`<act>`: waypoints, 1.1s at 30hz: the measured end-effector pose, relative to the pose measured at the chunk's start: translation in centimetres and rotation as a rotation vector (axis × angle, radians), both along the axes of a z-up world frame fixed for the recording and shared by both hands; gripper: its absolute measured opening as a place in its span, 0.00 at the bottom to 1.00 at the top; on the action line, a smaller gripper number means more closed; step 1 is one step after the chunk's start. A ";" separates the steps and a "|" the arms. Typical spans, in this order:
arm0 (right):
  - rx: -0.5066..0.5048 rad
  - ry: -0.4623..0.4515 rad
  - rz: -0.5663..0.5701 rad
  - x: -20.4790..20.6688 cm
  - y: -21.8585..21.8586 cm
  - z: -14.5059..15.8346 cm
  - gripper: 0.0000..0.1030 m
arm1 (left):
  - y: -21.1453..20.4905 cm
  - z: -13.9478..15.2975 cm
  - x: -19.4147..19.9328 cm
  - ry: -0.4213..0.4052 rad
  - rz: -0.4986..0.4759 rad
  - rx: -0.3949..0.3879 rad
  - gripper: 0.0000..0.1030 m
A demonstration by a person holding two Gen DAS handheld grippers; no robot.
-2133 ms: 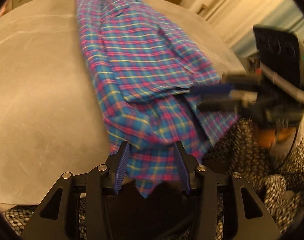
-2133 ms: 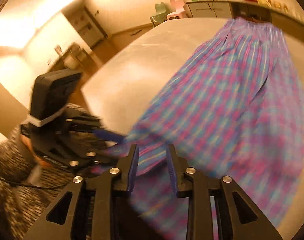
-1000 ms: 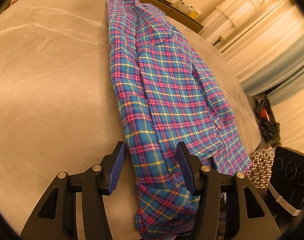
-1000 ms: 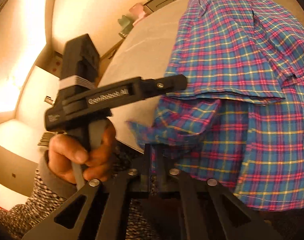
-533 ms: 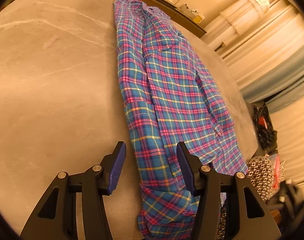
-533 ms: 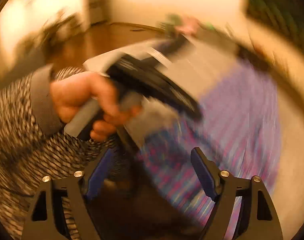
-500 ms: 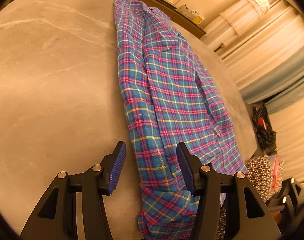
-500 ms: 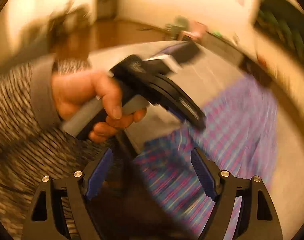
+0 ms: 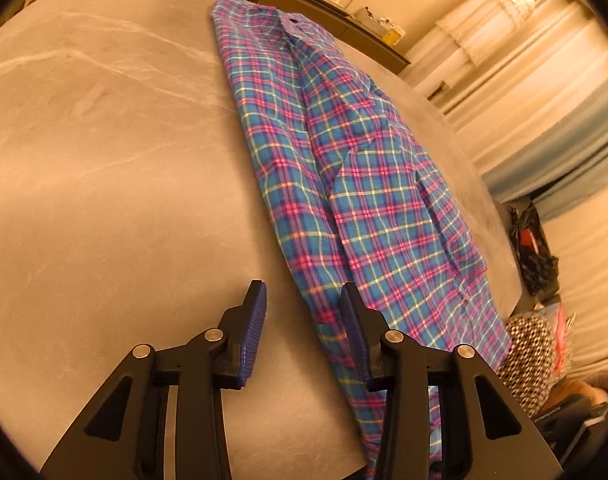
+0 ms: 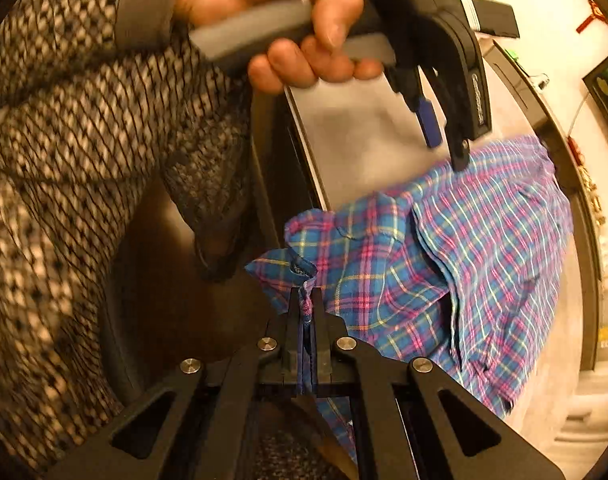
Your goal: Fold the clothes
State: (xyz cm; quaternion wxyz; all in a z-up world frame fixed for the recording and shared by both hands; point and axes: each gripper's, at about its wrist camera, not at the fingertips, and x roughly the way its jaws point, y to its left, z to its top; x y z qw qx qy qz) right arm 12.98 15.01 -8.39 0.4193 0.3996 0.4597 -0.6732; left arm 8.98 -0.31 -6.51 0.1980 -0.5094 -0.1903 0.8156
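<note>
I see the plaid shirt (image 9: 368, 184) lying lengthwise on the grey table (image 9: 103, 160), folded into a long narrow strip with its collar at the far end and its near end spilling over the table edge towards me. My left gripper (image 9: 301, 320) hangs above the table with its jaws spread apart and nothing between them; one blue pad sits over bare tabletop just beside the shirt's long edge, the other over the cloth itself. From the right wrist camera, my right gripper (image 10: 306, 300) is clenched on the shirt's near corner, a pinch of hem standing up between the closed fingers, just off the table edge. The rest of the shirt runs away from that pinch across the table, with a folded layer lying on top. In that same view the person's hand (image 10: 279, 12) grips the grey handle of the left gripper, held above the table edge, its blue-padded fingers pointing down towards the fabric without touching it. A speckled knit sleeve (image 10: 83, 120) fills the left side.
</note>
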 end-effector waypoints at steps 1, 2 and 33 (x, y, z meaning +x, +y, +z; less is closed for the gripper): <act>0.000 0.009 -0.013 -0.4 0.0 0.0 0.02 | 0.1 0.0 0.1 -0.002 -0.008 0.007 0.40; -0.005 0.023 -0.018 -0.7 -0.5 0.2 0.02 | 0.2 -0.1 0.2 -0.004 -0.016 0.015 0.40; -0.060 0.066 0.020 -2.1 -11.5 0.9 0.50 | 2.9 0.7 -12.6 0.001 -0.081 -0.170 0.06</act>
